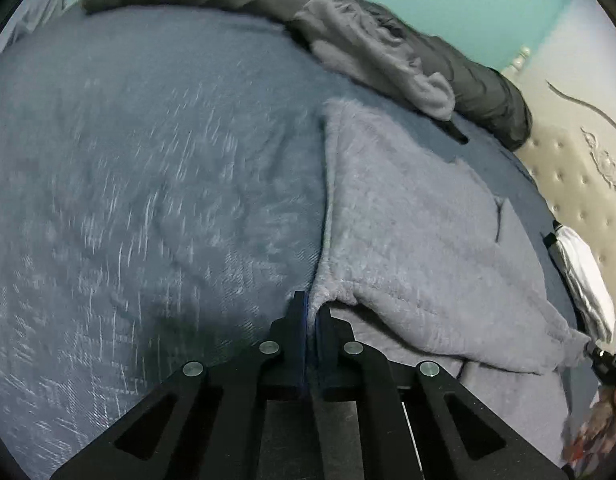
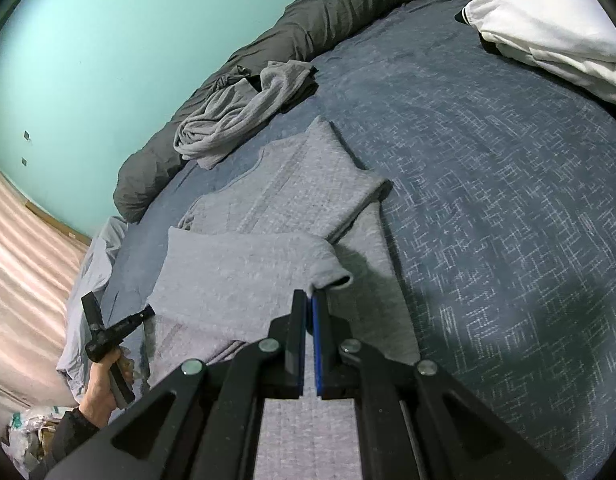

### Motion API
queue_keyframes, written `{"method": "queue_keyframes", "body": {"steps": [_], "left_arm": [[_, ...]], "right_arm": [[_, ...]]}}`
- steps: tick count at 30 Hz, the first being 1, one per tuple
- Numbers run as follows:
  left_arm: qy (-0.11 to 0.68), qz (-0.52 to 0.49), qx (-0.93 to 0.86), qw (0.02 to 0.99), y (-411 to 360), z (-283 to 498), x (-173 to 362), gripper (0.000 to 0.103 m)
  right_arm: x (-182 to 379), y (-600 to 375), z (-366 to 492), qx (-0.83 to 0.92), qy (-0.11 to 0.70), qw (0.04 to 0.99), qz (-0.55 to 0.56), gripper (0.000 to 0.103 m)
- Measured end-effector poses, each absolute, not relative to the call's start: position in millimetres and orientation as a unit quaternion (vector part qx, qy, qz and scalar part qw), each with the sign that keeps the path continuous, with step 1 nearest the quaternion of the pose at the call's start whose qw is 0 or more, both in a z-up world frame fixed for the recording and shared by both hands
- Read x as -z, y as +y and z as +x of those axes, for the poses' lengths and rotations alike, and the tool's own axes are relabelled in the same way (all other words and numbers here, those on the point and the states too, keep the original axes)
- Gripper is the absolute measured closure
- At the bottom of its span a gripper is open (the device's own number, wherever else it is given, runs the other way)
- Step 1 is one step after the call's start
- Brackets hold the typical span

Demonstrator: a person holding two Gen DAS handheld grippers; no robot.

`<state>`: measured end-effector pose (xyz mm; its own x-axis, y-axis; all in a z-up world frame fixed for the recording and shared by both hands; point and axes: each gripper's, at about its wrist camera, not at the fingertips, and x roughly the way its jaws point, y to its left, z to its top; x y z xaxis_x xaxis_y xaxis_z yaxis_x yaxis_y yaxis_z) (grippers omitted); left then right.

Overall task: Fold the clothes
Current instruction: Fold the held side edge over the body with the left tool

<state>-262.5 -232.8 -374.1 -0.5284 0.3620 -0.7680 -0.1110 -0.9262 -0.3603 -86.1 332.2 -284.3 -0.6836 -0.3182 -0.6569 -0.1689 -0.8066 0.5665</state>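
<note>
A light grey fleece garment (image 1: 408, 216) lies spread on the blue bed cover (image 1: 147, 160). My left gripper (image 1: 311, 308) is shut on one corner of its near hem and lifts it. In the right wrist view the same garment (image 2: 291, 200) is partly folded over itself. My right gripper (image 2: 310, 300) is shut on the other hem corner, held above the cloth. The left gripper (image 2: 147, 314) shows at the lower left of the right wrist view, and the right gripper (image 1: 592, 350) at the right edge of the left wrist view.
A crumpled grey garment (image 2: 235, 116) lies at the far side against a dark grey rolled duvet (image 2: 308, 28). A white folded cloth (image 2: 548, 28) sits near the cream padded headboard (image 1: 580, 184). The bed's edge and a pink curtain (image 2: 23, 264) are left.
</note>
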Motion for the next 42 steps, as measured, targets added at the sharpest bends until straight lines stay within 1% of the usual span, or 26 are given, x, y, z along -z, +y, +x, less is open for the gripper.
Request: {"method": "queue_keyframes", "body": {"steps": [2,3,4,9,17,18,19,21,27,31,37,42], "left_arm": [[-0.127,-0.461,-0.868,0.130,-228.0,-260.3,369.6,0.096],[-0.125,-0.458,-0.871,0.126,-226.3,-259.4,366.8,0.092],[-0.106,-0.459,-0.873,0.127,-221.3,-259.4,364.4,0.090],[0.012,-0.467,-0.874,0.131,-191.0,-264.0,359.9,0.088],[0.115,-0.452,-0.875,0.129,-171.6,-272.1,356.0,0.086],[0.117,-0.449,-0.876,0.133,-172.1,-273.0,353.0,0.089],[0.100,-0.449,-0.878,0.136,-177.9,-274.6,349.8,0.094],[0.061,-0.448,-0.881,0.141,-191.0,-278.0,343.3,0.094],[-0.006,-0.459,-0.876,0.148,-214.8,-287.4,343.9,0.094],[-0.063,-0.471,-0.867,0.148,-229.5,-287.5,351.5,0.094],[-0.089,-0.482,-0.859,0.146,-230.5,-284.7,361.9,0.092],[-0.083,-0.478,-0.862,0.148,-228.2,-283.3,359.6,0.090]], "right_arm": [[286.0,333.7,-85.7,0.864,-0.308,0.040,0.397,0.101],[286.9,335.0,-85.2,0.863,-0.310,0.038,0.396,0.101],[287.8,336.3,-84.8,0.863,-0.312,0.036,0.396,0.101],[290.1,338.5,-85.1,0.861,-0.314,0.035,0.399,0.101],[285.4,326.8,-90.6,0.860,-0.316,0.048,0.398,0.101],[283.3,323.6,-91.9,0.860,-0.315,0.051,0.398,0.101],[281.3,320.4,-93.3,0.860,-0.313,0.054,0.398,0.101],[275.3,315.0,-96.1,0.859,-0.315,0.059,0.399,0.101],[233.0,307.2,-92.5,0.873,-0.309,0.076,0.369,0.101],[236.3,317.1,-83.3,0.873,-0.300,0.052,0.381,0.101],[278.2,344.0,-78.8,0.859,-0.288,-0.004,0.422,0.101],[313.0,366.5,-75.0,0.845,-0.278,-0.049,0.455,0.100]]}}
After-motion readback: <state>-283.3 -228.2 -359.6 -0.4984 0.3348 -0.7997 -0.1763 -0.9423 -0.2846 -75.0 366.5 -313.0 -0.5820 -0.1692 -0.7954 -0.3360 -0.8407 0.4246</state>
